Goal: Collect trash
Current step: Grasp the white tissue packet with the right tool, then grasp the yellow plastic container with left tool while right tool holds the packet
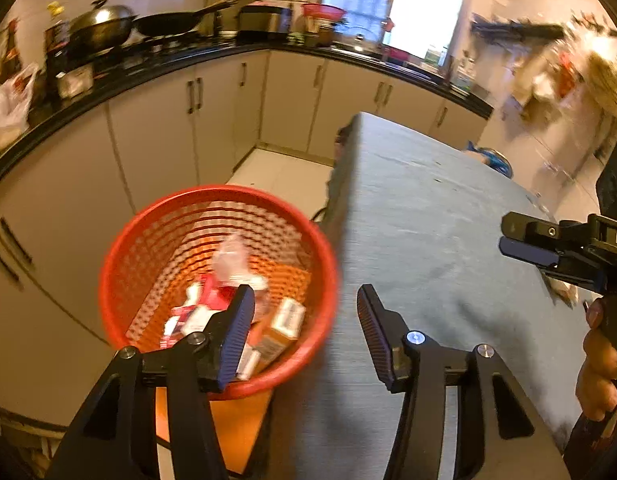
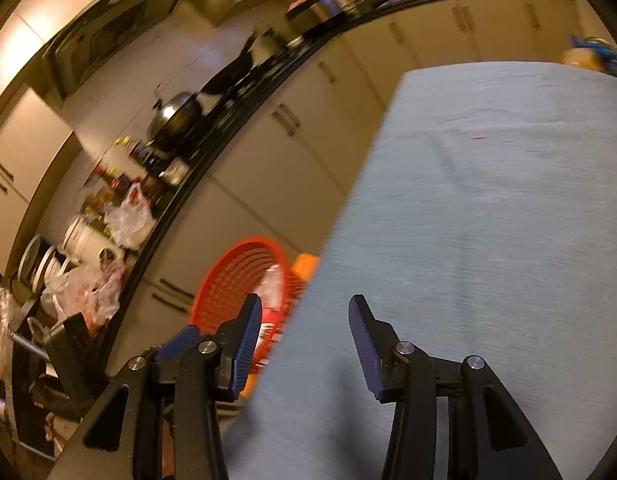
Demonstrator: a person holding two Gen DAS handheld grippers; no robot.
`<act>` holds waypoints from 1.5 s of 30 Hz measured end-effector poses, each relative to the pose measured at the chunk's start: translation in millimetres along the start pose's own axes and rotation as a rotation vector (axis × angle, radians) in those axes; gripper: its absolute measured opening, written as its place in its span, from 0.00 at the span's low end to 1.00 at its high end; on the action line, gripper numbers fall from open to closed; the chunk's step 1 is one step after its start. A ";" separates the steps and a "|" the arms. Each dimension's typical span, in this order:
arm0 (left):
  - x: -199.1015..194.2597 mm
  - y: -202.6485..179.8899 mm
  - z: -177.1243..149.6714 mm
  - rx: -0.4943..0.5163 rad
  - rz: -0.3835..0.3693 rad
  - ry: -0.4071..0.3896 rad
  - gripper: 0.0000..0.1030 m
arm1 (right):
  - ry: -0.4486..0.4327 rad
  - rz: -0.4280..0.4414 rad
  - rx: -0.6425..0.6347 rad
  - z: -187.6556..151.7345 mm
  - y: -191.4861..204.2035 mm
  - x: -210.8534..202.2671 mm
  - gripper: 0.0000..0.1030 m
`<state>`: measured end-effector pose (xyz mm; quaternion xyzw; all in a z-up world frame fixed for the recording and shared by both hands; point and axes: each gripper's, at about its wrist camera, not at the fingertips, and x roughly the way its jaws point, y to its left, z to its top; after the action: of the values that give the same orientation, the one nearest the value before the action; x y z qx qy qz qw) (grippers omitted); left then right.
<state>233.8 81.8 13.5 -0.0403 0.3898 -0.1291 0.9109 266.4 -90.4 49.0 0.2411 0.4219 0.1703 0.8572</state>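
Observation:
A red mesh trash basket (image 1: 156, 232) stands on an orange stool beside the left edge of the grey table (image 1: 428, 220). Several small cartons and crumpled wrappers (image 1: 236, 300) lie inside it. My left gripper (image 1: 306, 296) is open and empty, straddling the table edge just over the basket's right rim. My right gripper (image 2: 304, 306) is open and empty above the table's left edge; it also shows in the left wrist view (image 1: 524, 246) at the right. The basket shows in the right wrist view (image 2: 236, 268), low and left of the table (image 2: 488, 220).
A black counter (image 1: 148, 68) with woks, bottles and plastic bags runs along the cream cabinets (image 1: 168, 140) on the left and back. A small scrap (image 2: 478, 136) lies on the far table. A blue bag (image 1: 496, 162) sits beyond the table's far right corner.

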 end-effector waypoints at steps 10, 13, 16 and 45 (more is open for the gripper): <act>17.5 -98.3 -1.8 0.151 -0.091 0.050 0.51 | -0.170 -0.089 0.335 -36.5 -131.7 -128.0 0.59; 21.9 -124.6 -6.8 0.185 -0.118 0.064 0.51 | -0.231 -0.137 0.495 -51.5 -179.7 -161.3 0.62; 23.1 -149.2 -13.4 0.228 -0.135 0.072 0.51 | -0.284 -0.140 0.618 -59.6 -216.6 -184.4 0.64; 144.8 -386.3 59.7 0.331 -0.283 0.295 0.73 | -0.365 -0.192 0.597 -70.4 -275.4 -247.0 0.04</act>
<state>294.1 -330.6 20.8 0.0746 0.4823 -0.3218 0.8114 89.3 -421.2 16.9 0.4663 0.3138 -0.0875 0.8225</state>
